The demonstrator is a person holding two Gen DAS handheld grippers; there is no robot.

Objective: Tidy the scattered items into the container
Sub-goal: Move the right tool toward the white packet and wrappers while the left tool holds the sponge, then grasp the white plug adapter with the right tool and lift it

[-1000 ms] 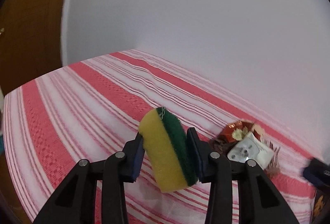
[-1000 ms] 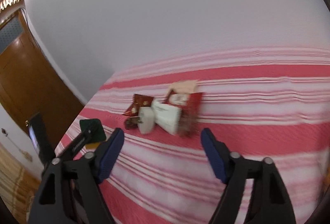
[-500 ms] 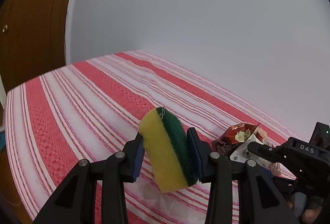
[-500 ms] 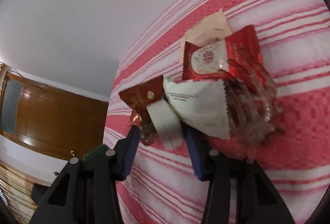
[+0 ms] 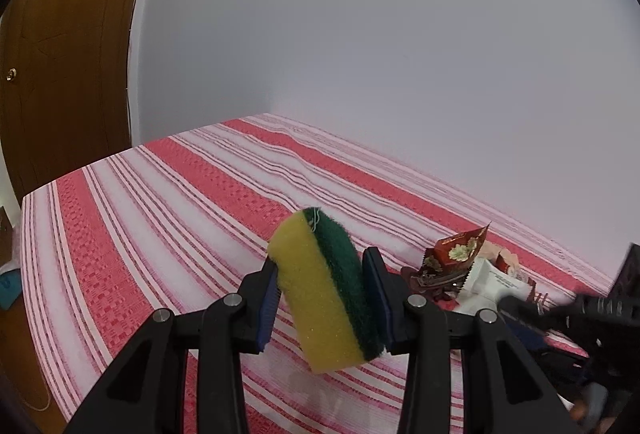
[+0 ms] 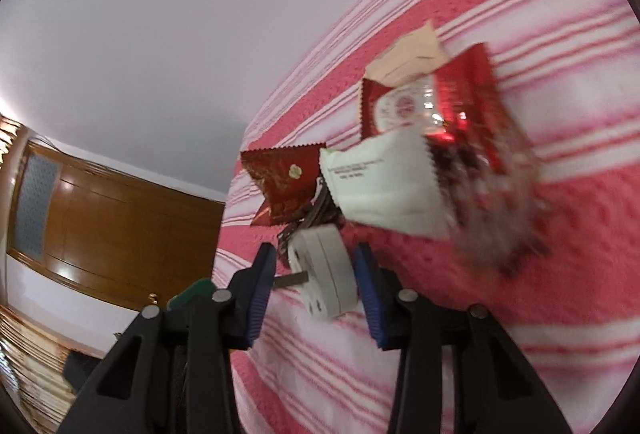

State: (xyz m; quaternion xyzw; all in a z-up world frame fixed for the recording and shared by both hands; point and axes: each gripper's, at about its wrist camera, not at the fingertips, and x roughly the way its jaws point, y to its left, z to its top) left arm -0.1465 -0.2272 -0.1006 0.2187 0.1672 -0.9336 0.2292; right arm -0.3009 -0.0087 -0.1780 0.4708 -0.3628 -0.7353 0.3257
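My left gripper is shut on a yellow and green sponge and holds it above the striped cloth. My right gripper has its jaws around a white plug adapter with a metal prong, right pad touching it, a small gap on the left. Behind the adapter lies a pile of packets: a white sachet, a dark red sachet, a red packet and a beige one. The pile also shows in the left wrist view, with my right gripper blurred at the right edge. No container is in view.
A red and white striped cloth covers the table, which meets a white wall at the back. A wooden door stands beyond the table's left edge.
My right gripper has closed in around the white plug adapter and moved closer to the pile. My left gripper still holds the sponge and has lifted slightly.
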